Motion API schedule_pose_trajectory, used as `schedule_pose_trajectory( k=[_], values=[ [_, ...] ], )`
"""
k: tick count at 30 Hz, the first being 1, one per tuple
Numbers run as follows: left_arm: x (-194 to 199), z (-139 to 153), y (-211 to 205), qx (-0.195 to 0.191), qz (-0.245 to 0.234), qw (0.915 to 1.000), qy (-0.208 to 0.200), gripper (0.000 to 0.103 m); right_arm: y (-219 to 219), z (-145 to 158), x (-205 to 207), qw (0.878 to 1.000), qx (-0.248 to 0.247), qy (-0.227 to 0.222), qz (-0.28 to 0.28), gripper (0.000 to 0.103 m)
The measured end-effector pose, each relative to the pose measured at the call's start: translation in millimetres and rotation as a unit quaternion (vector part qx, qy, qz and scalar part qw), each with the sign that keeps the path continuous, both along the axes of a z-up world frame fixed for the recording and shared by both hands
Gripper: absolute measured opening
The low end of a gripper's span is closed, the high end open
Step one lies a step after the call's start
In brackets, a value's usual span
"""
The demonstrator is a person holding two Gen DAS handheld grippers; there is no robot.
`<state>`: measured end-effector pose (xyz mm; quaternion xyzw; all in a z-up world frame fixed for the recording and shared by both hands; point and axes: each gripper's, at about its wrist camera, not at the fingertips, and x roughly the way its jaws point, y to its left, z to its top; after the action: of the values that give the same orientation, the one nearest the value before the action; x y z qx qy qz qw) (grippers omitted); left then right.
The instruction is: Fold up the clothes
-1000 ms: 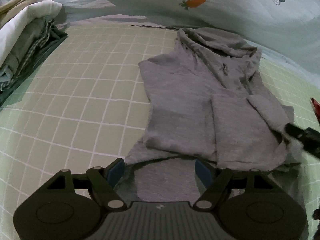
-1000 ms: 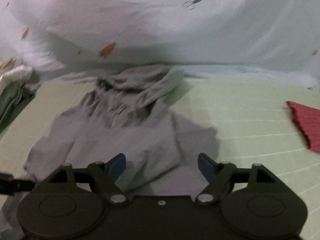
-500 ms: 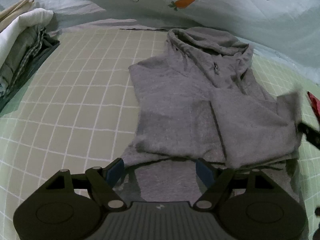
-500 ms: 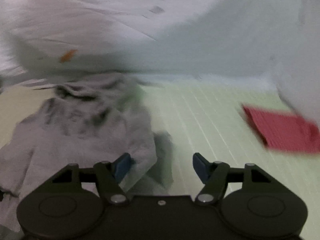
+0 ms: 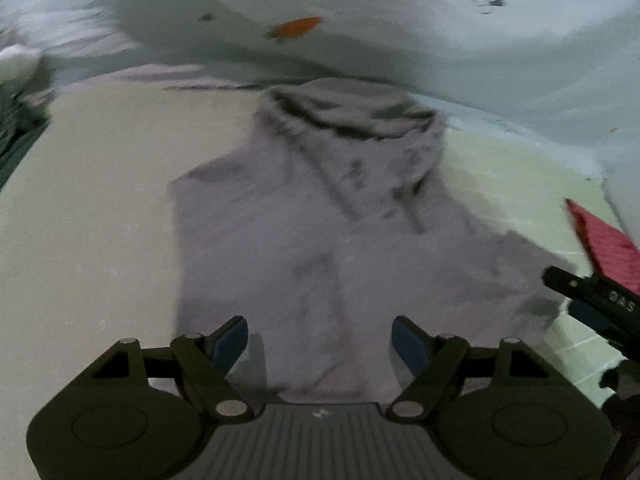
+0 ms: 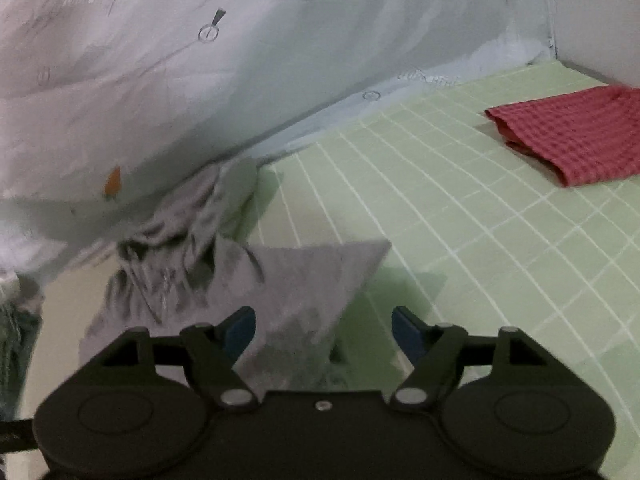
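The left gripper hangs over the near hem of the grey hoodie with its jaws spread wide and nothing between the pads. The right gripper is opening; the hoodie's near right corner lies between and below its fingers, but no pad presses on it.

The hoodie lies on the green checked sheet, hood farthest away, against the pale carrot-print quilt. Its body appears already narrowed, with one side panel laid over the middle.

Handling, as a judgement: the fabric is soft, limp knit — light to medium in weight, neither slippery nor fragile. It will sag and drag rather than hold a shape, so a single-point lift would bunch it. The two near hem corners are the likely grip points; each pinch should take all layers so the folded panel does not slide.

A folded red waffle cloth lies well apart on the right — clear of the work.
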<state>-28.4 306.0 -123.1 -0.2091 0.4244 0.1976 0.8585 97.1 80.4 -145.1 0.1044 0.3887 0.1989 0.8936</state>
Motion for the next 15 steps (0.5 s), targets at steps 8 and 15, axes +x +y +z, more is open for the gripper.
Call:
schedule_pose_trajectory(
  k=[8,15],
  values=[
    [44,-32,1,-0.029,-0.03,0.9988,0.023,0.038,-3,-15,37,0.998,0.043,0.039,-0.003,0.042],
    [29,-4,5,-0.007,-0.02,0.9997,-0.015,0.005,-24,12,18,0.996,0.085,-0.015,0.02,0.006]
  ],
)
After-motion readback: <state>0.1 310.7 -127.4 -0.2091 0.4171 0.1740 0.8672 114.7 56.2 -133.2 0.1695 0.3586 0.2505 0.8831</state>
